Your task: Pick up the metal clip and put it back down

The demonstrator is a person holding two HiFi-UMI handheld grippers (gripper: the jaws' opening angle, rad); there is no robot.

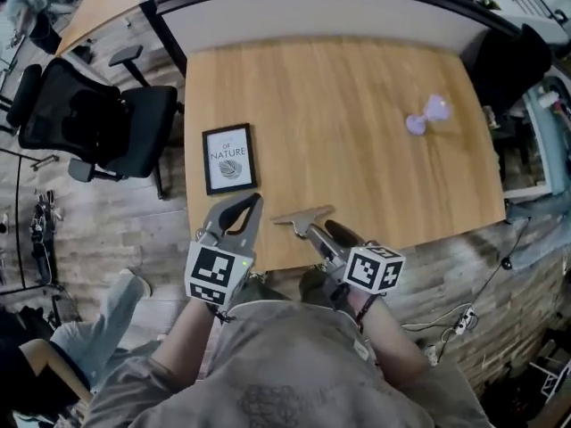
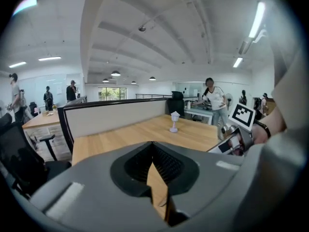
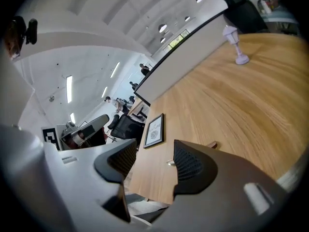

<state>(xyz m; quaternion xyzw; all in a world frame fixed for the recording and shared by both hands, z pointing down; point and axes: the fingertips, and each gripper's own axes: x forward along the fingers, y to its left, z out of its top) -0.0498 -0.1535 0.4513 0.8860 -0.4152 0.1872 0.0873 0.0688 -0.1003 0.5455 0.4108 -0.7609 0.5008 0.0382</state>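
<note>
Right gripper (image 3: 153, 161) has its jaws wide apart and holds nothing. Just past its tips the thin, shiny metal clip (image 1: 302, 214) lies flat on the smooth wooden table (image 1: 357, 132), near the front edge. Its long side runs left to right. Left gripper (image 2: 153, 146) is closed tight and empty. Bare wood stretches beyond to a framed picture (image 1: 228, 158).

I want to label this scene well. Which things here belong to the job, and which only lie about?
Job: metal clip; right tongs, open near it.
Lying about: framed leaf print; purple lamp figure; office chair; left tongs, shut and idle.
</note>
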